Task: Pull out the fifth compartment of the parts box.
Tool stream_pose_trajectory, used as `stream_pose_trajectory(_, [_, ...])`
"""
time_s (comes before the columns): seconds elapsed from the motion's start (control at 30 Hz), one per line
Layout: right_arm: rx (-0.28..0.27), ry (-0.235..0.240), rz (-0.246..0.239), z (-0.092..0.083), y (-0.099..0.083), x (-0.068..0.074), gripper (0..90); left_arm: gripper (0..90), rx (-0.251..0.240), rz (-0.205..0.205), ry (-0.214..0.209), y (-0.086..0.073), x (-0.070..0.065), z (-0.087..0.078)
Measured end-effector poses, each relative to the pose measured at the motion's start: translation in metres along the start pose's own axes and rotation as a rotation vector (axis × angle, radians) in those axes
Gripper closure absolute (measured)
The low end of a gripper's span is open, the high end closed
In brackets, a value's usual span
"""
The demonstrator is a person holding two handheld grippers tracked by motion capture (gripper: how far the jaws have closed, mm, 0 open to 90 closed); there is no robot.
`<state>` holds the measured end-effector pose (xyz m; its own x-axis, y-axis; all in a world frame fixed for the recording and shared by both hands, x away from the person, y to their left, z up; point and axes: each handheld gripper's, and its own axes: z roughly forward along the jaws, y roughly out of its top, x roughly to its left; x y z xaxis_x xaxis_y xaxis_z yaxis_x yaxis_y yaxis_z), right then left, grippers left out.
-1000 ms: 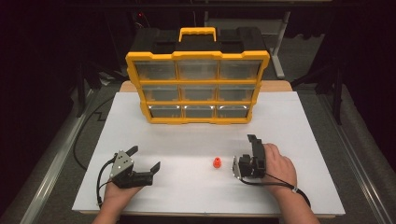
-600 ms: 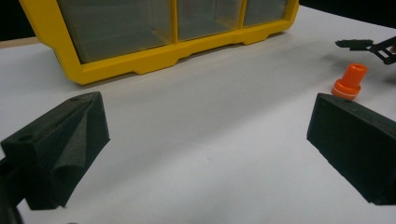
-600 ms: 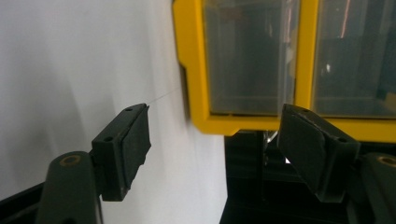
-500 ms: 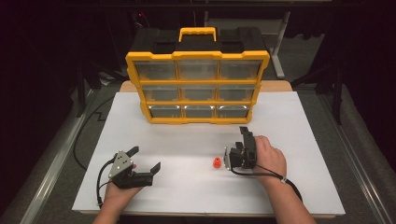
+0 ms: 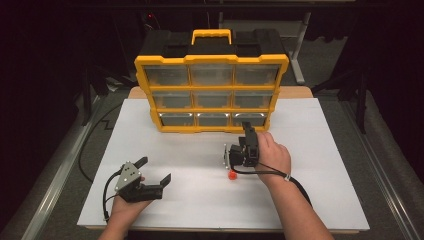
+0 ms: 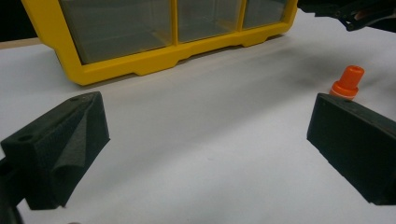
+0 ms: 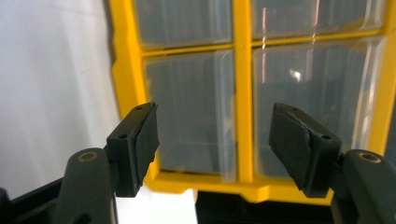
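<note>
The right gripper (image 5: 246, 129) is raised toward the bottom row of the yellow plastic organiser case with clear drawers (image 5: 212, 95), its jaws spread wide and holding nothing; in the right gripper view they frame a clear drawer front (image 7: 187, 112) close ahead, which suggests the person is lining up to pull that drawer open, probably the bottom right one (image 5: 248, 119). The small orange plastic cap-shaped piece (image 5: 232, 175) stands upright on the white bench (image 5: 325, 190), just below the right hand (image 5: 270, 155) and apart from the case, likely waiting to be stowed once a drawer is out. The left gripper (image 5: 152, 175) rests low on the bench at the near left, jaws also wide and empty, angled toward the orange piece, which shows between its jaws farther off (image 6: 348, 83). A black cable (image 5: 92, 145) trails off the bench's left edge. Nothing lies between the right gripper and the drawers; the yellow frame bars between drawers leave little room for the jaws.
</note>
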<state>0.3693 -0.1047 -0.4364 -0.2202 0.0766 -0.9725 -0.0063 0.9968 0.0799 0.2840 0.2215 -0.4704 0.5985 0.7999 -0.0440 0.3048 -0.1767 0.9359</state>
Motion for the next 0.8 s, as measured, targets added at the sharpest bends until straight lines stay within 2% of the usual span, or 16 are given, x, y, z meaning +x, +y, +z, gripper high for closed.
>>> stream_pose_trajectory(0.1, [-0.013, -0.014, -0.003, 0.003, 0.007, -0.005, 34.6, 0.1, 0.004, 0.002, -0.008, 0.0, -0.001, 0.0])
stream_pose_trajectory(0.53, [-0.007, -0.036, 0.005, 0.014, 0.029, -0.019, 37.4, 0.1, -0.008, 0.001, -0.016, 0.0, 0.0, -0.002])
stream_pose_trajectory(0.57, [-0.02, -0.052, 0.007, 0.015, 0.031, -0.021, 37.7, 0.1, -0.009, 0.0, -0.015, 0.0, 0.0, -0.002])
stream_pose_trajectory(0.8, [-0.033, -0.067, 0.003, 0.018, 0.043, -0.032, 39.4, 0.1, -0.023, -0.012, -0.02, 0.0, 0.001, -0.003])
